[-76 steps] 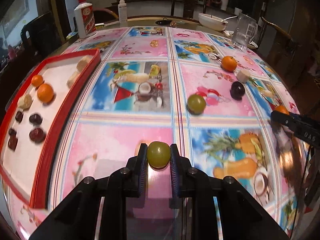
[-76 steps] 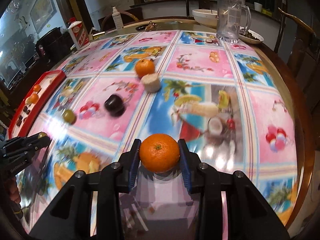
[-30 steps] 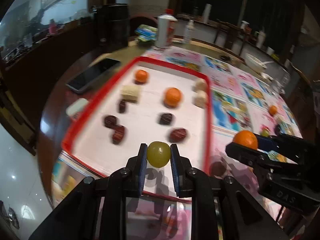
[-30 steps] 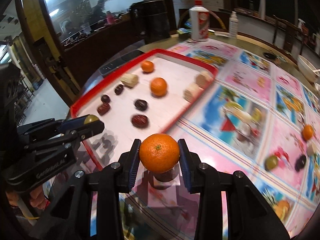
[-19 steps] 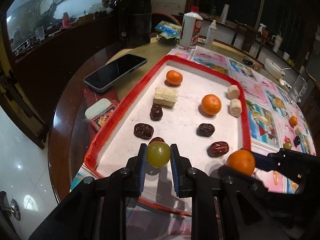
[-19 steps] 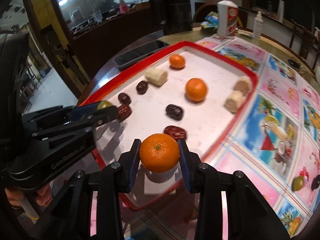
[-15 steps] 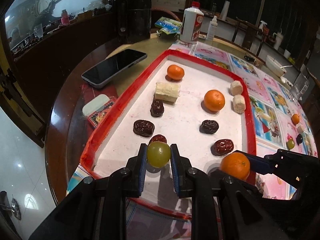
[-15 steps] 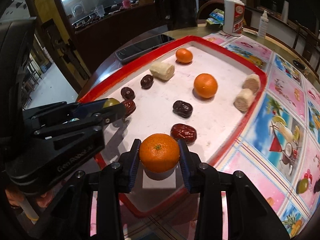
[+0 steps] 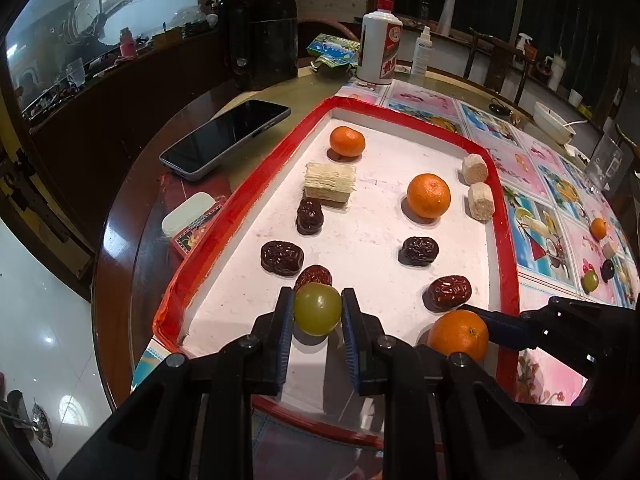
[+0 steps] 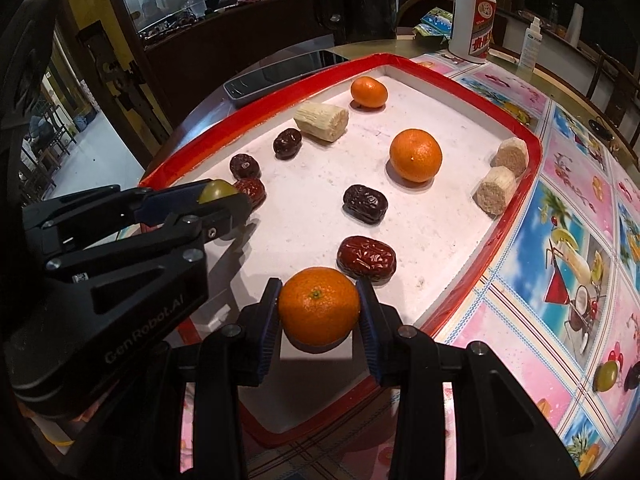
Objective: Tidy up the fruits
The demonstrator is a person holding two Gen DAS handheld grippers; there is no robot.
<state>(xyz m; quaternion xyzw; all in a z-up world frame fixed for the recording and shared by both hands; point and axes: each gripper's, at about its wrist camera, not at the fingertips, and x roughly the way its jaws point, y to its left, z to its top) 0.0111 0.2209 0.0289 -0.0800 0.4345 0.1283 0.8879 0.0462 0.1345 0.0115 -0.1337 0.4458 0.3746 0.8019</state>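
Note:
My left gripper (image 9: 317, 312) is shut on a green grape (image 9: 318, 309), held over the near left part of the red-rimmed white tray (image 9: 236, 216). My right gripper (image 10: 319, 307) is shut on an orange tangerine (image 10: 319, 305) above the tray's (image 10: 516, 196) near edge, beside a red date (image 10: 367, 258). Each gripper shows in the other's view, the left gripper (image 10: 218, 200) at left and the right one (image 9: 464, 334) at right. Inside the tray lie two tangerines (image 9: 428, 195), several dark dates (image 9: 281, 257) and pale cut chunks (image 9: 330, 181).
A phone (image 9: 226, 139) and a small box (image 9: 192, 220) lie left of the tray. A white bottle (image 9: 380, 54) and a dark kettle (image 9: 262, 36) stand behind. On the picture tablecloth at right rest a green grape (image 9: 590, 280), a dark fruit (image 9: 607, 269) and a tangerine (image 9: 599, 227).
Both grippers carried their fruit from the tablecloth leftward to the tray and have come lower and closer over its near end. Their grips have not changed.

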